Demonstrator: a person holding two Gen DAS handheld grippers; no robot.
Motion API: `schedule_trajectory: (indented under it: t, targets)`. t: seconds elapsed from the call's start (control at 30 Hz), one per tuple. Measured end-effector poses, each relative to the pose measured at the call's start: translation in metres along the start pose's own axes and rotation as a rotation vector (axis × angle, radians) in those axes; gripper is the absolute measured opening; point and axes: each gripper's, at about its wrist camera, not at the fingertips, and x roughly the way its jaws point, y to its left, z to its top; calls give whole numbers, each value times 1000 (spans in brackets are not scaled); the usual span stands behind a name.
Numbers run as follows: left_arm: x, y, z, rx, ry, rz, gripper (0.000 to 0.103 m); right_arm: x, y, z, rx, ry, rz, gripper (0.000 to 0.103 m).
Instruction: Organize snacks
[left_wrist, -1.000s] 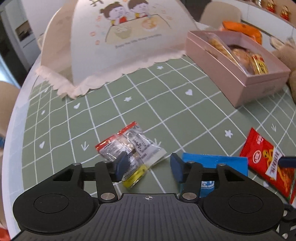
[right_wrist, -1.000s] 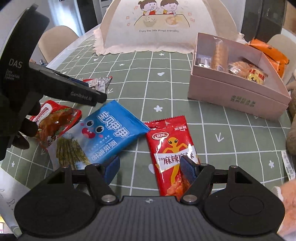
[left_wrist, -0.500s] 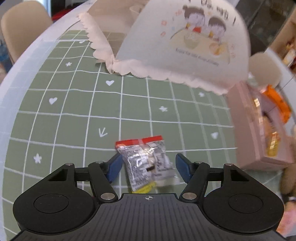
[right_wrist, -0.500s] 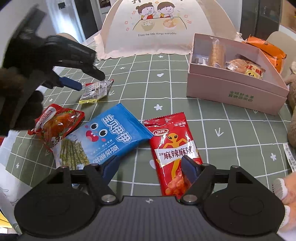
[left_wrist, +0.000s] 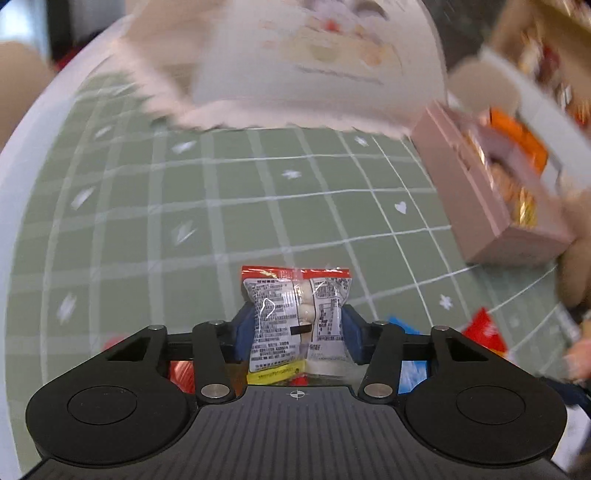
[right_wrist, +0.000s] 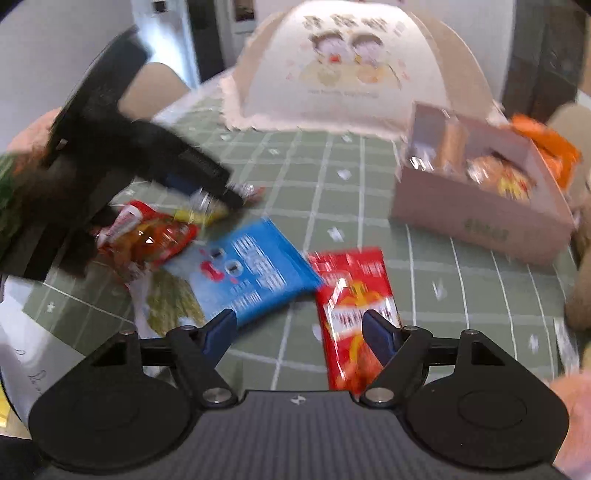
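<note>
One small clear-and-red snack packet (left_wrist: 295, 317) is pinched between the left tongs (left_wrist: 297, 334), whose jaws have just been closing on it, lifted clear of the green grid tabletop (left_wrist: 229, 206) with the pink box (left_wrist: 491, 218) off to the far right. Right tongs (right_wrist: 299, 330) gape empty over the blue packet (right_wrist: 255, 273) and red spicy-strip packet (right_wrist: 354, 295). Box already holds some snacks; I'd judge roughly midway, with these two, the orange-red packet (right_wrist: 155, 236) at near left and the held one left to go in.
</note>
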Motion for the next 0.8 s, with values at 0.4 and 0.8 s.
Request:
schedule_trajectory:
  t: [0.4,0.8]
  targets:
    - [-133,117,-133,-469,-138,54,54,65,105,76,-403,62,319,81]
    - [-148,113,-170,-516,-141,15,54,152,142,91,-464,175,311,98]
